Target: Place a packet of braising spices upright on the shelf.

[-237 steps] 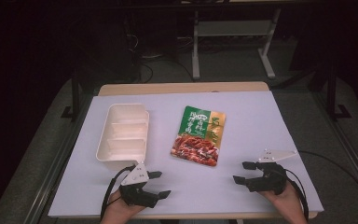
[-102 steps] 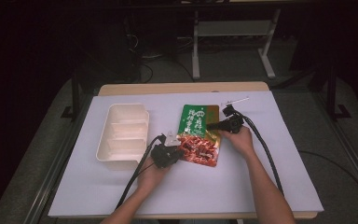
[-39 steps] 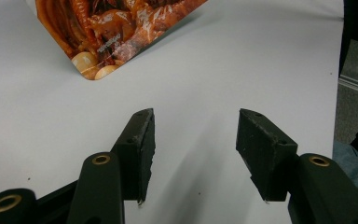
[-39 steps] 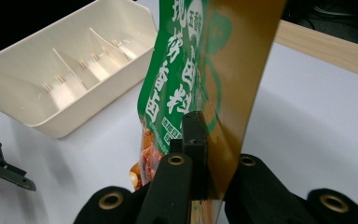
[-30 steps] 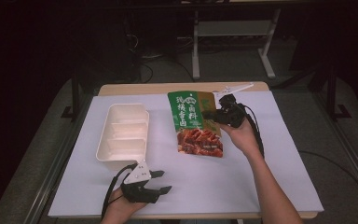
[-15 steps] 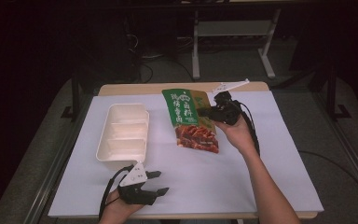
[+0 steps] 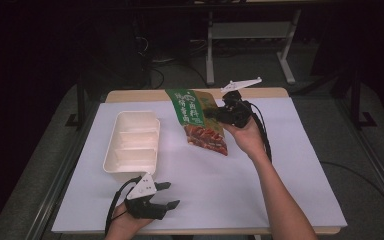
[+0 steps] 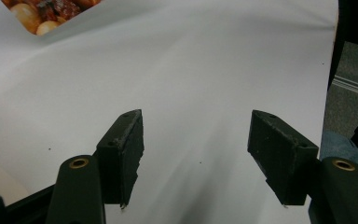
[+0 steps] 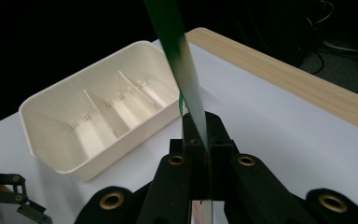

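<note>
Lifted since a second ago, the food packet (image 7: 200, 120) hangs beside the tray (image 7: 132, 142), clamped edge-on in the right claw (image 7: 215, 114). Best carried level over a compartment before release. Left claw (image 7: 162, 195) rests apart, jaws just widening, nothing between.

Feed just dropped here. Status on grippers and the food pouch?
Right gripper shut on pouch, lifted. Left gripper open, jaws just widening, nothing between. Tray beside; nothing blocking.

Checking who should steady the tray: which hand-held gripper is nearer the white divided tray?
Left. The left hand-held gripper sits open just past the white divided tray's near end. The right hand-held gripper, farther off, clamps the food pouch.
</note>
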